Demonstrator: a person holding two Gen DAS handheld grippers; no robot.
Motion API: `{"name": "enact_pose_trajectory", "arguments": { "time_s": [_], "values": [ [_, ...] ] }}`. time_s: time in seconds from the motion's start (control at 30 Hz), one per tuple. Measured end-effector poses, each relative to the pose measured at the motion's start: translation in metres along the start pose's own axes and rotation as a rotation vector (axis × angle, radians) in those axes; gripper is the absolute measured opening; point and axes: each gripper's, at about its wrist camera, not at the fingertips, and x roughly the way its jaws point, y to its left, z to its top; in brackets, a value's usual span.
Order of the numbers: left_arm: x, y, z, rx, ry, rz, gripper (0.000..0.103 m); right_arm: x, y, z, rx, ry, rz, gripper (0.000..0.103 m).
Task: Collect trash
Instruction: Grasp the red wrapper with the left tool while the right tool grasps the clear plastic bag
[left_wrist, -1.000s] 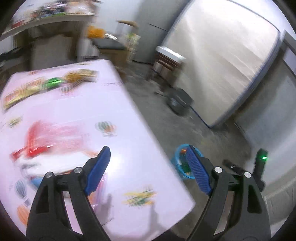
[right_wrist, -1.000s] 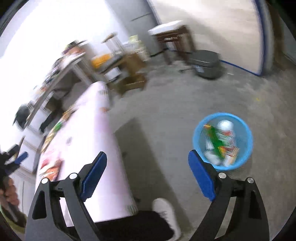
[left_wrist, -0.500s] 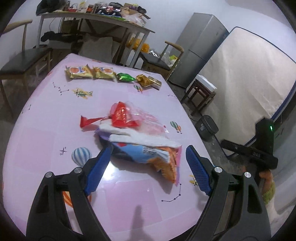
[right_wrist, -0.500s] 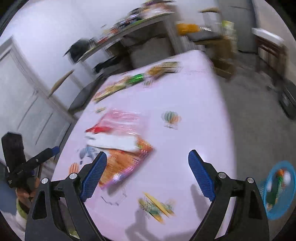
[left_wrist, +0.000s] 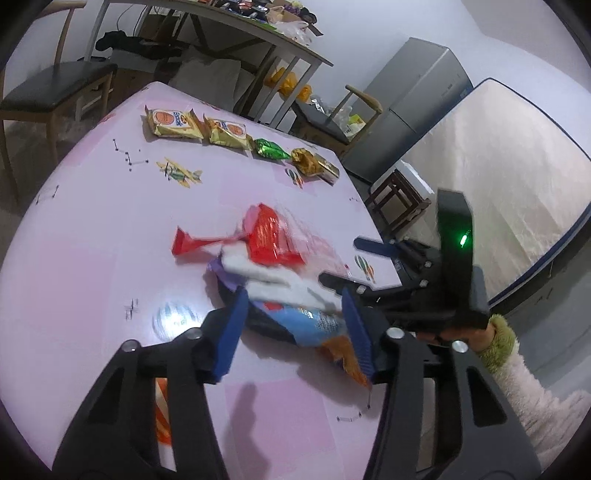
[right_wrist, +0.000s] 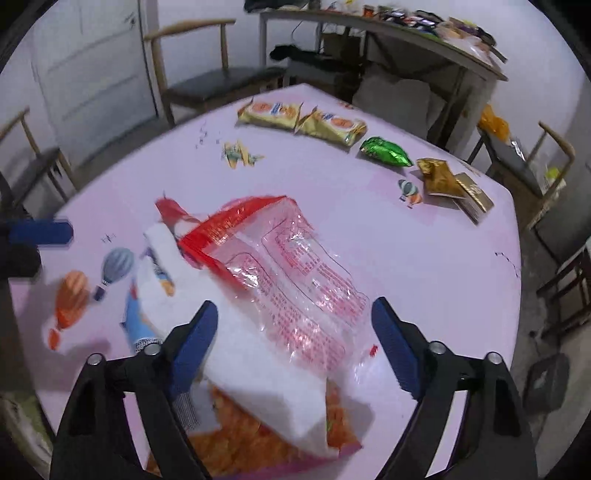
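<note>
A pile of empty wrappers lies mid-table: a clear bag with red print (right_wrist: 295, 273) (left_wrist: 273, 240), white tissue (right_wrist: 266, 384) (left_wrist: 273, 280) and a blue-and-orange snack bag (left_wrist: 306, 321) (right_wrist: 236, 443). My left gripper (left_wrist: 295, 328) is open, its blue pads on either side of the snack bag's near end. My right gripper (right_wrist: 291, 347) is open over the clear bag and tissue, not gripping them. It also shows in the left wrist view (left_wrist: 354, 262), reaching in from the right.
The pink table (left_wrist: 92, 258) (right_wrist: 424, 258) holds a far row of sealed snacks: two yellow packs (left_wrist: 173, 123) (right_wrist: 271, 112), a green one (left_wrist: 269, 149) (right_wrist: 384, 151) and a gold one (left_wrist: 312, 164) (right_wrist: 443, 177). Chairs (right_wrist: 221, 81) and a cluttered desk (left_wrist: 240, 26) stand behind.
Both grippers have swung from the floor and blue bin back to the table and closed in on the wrapper pile. The left jaws have narrowed around the snack bag.
</note>
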Motion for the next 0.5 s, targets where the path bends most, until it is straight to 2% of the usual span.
{"name": "enact_pose_trajectory", "arguments": {
  "time_s": [0.07, 0.17, 0.3, 0.4, 0.5],
  "values": [
    [0.007, 0.004, 0.013, 0.000, 0.006, 0.023, 0.041, 0.010, 0.005, 0.003, -0.021, 0.019, -0.023, 0.071],
    [0.018, 0.007, 0.028, 0.003, 0.030, 0.019, 0.040, 0.022, 0.006, 0.005, -0.007, 0.037, -0.043, 0.057],
    [0.039, 0.002, 0.048, 0.065, 0.069, 0.039, 0.040, 0.029, -0.003, 0.005, 0.061, 0.028, -0.024, 0.041],
    [0.056, -0.005, 0.059, 0.113, 0.114, 0.047, 0.044, 0.029, -0.015, 0.004, 0.143, 0.022, -0.011, 0.027],
    [0.070, -0.014, 0.064, 0.152, 0.139, 0.077, 0.054, 0.027, -0.031, 0.000, 0.251, 0.010, 0.023, 0.017]
  ]
}}
